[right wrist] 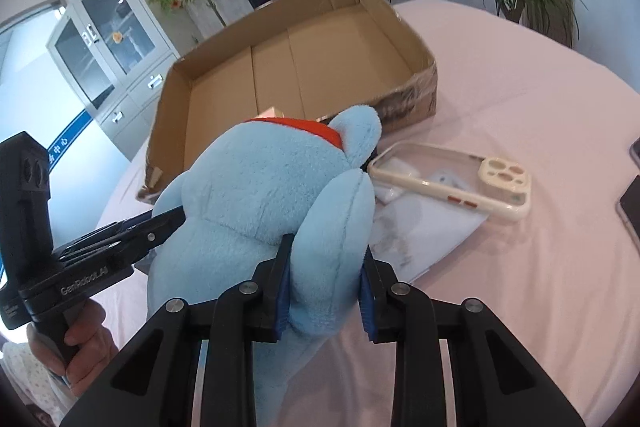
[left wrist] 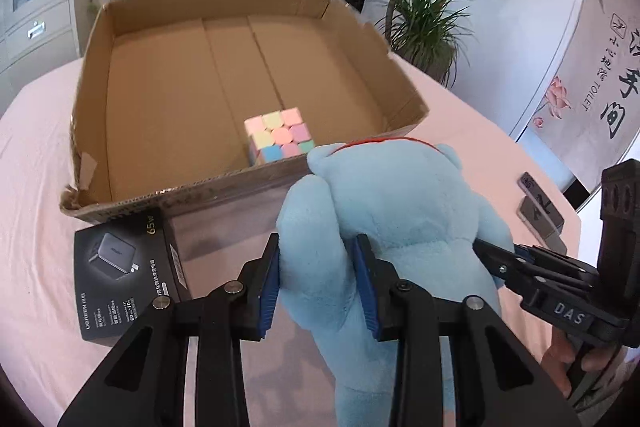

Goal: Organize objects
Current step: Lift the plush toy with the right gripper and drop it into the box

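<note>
Blue plush toy [left wrist: 400, 211] was gripped by both the left gripper [left wrist: 318, 283] and right gripper [right wrist: 325, 287], fingers closed on its limbs, before the cardboard box [left wrist: 168, 187] holding a cube [left wrist: 280, 137].

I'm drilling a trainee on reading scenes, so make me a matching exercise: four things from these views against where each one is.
Things:
1. blue plush toy
2. pastel puzzle cube
3. black charger box
4. phone case

Places:
A. on the pink cloth, against the cardboard box's outer near wall
B. inside the cardboard box
C. on a white sheet on the table
D. clamped by left gripper and right gripper

Pairs: 1-D, 2-B, 3-A, 4-C
</note>
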### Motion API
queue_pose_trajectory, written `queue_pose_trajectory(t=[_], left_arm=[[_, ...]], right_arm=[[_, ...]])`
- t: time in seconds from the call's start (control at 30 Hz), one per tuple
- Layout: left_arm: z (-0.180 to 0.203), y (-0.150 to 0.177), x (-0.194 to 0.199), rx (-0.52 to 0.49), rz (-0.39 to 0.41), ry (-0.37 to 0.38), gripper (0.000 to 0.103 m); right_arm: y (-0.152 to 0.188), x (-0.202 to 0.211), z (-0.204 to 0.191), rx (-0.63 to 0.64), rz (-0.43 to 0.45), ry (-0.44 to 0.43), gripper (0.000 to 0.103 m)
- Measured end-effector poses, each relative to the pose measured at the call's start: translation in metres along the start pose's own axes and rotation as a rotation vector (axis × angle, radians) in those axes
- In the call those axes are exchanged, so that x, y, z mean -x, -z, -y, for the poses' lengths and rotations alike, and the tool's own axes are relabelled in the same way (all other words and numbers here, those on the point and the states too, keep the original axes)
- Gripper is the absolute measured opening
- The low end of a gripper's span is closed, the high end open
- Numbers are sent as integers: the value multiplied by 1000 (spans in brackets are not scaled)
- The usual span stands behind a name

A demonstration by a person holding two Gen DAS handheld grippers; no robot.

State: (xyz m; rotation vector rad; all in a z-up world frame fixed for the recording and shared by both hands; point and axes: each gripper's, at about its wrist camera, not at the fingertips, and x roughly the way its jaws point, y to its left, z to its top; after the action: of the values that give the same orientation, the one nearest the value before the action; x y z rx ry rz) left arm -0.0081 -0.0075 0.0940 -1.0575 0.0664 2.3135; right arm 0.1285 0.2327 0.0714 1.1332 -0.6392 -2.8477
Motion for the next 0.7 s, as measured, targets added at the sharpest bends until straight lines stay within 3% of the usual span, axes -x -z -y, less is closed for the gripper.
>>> queue_pose_trajectory(t=[0.33, 0.7], left_arm=[[30, -31, 30, -68, 87, -49, 32], [29, -84, 31, -56, 187, -40, 32]], right_arm=[[-23, 38, 0, 24, 77, -41, 25], [-83, 56, -16, 116, 188, -21, 25]])
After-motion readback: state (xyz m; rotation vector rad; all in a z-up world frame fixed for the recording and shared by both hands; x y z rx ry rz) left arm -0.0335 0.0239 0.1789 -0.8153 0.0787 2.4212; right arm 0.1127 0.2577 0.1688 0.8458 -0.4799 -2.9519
